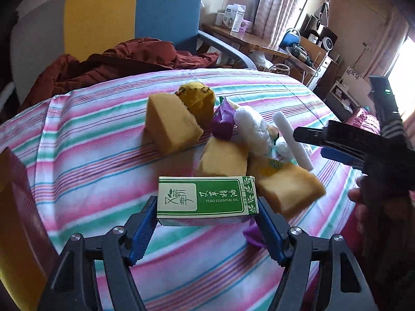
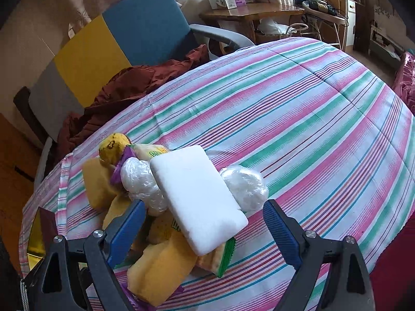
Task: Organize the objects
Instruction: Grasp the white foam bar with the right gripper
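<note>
My left gripper is shut on a green and white essential oil box, held just above the striped bedspread. Behind it lies a pile: yellow sponges, a yellow plush, a purple wrapper, balls of clear plastic and a white foam slab. My right gripper is open, its jaws wide on either side of the white foam slab, not touching it. It also shows in the left wrist view, at the right of the pile.
A blue, yellow and grey chair stands beyond the bed with a rust-red cloth on it. A wooden table with boxes stands further back. A brown and yellow box sits at the left.
</note>
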`<control>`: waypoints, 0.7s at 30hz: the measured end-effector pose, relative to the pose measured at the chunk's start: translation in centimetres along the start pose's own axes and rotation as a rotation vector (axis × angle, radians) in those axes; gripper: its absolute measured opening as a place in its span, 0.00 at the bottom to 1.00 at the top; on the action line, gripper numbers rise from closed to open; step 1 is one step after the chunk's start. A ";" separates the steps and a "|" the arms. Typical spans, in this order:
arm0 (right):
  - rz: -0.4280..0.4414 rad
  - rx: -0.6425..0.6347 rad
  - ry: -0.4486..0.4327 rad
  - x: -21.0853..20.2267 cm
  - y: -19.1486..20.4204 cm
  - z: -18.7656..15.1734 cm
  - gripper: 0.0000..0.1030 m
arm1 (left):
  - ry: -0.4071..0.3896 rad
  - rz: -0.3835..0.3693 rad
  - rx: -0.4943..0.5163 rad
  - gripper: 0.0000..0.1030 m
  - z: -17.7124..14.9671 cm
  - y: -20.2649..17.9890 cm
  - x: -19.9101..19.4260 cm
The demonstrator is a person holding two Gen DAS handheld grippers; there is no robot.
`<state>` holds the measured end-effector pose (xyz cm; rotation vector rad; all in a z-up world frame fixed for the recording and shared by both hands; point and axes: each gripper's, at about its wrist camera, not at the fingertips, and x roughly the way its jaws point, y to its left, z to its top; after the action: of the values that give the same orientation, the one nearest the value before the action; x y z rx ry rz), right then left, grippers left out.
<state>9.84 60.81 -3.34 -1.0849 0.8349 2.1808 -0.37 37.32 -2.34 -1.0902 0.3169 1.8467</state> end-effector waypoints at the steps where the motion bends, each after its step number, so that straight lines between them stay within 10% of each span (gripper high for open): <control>1: -0.016 -0.013 0.009 0.3 0.2 0.0 0.91 | -0.004 -0.003 -0.006 0.71 -0.3 0.1 -0.5; 6: -0.096 -0.071 0.053 1.9 0.8 -0.2 0.89 | -0.035 -0.016 -0.024 0.72 -1.5 0.7 -2.9; 11: -0.146 -0.088 0.064 2.4 0.6 -0.1 0.35 | -0.061 -0.014 -0.047 0.72 -2.4 1.5 -5.0; 21: -0.091 -0.014 -0.060 -0.7 -0.4 0.6 0.24 | -0.117 0.044 -0.107 0.72 -4.6 4.2 -9.3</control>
<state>10.14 61.34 -2.60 -1.0388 0.7300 2.1354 0.28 26.86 1.49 -1.0491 0.1771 1.9764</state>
